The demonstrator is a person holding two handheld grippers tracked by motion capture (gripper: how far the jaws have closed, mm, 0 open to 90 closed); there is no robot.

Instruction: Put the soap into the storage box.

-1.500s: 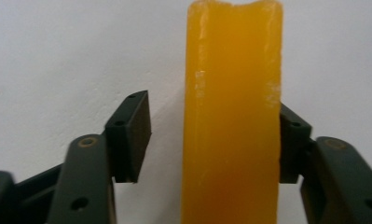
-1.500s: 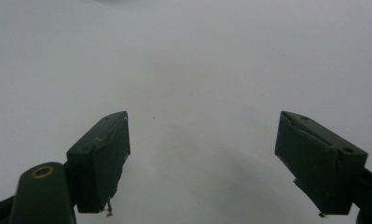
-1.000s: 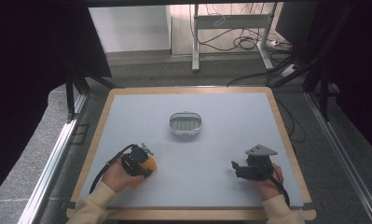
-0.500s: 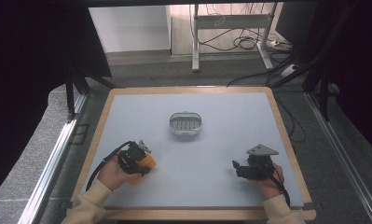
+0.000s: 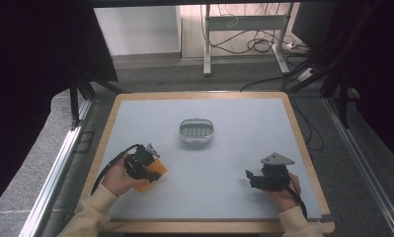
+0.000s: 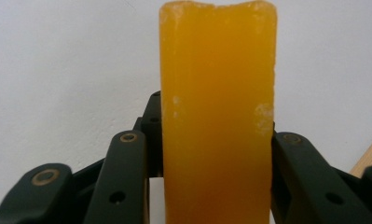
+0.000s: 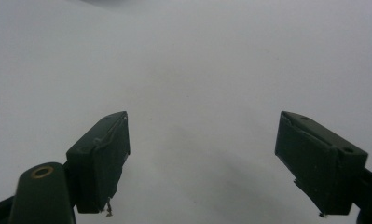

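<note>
Orange block (image 6: 217,116) clamped in left hand-held gripper (image 5: 147,167), right hand-held gripper (image 5: 256,177) spread wide, low over table (image 5: 234,123)

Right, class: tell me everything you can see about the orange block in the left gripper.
The orange block is a long, flat-sided bar, translucent and waxy-looking like soap, with whitish scuffs and a slightly uneven far end. The left gripper is shut on it, a black jaw against each long side, its far end sticking out past them. In the high view it sits low over the table near the front left.
</note>
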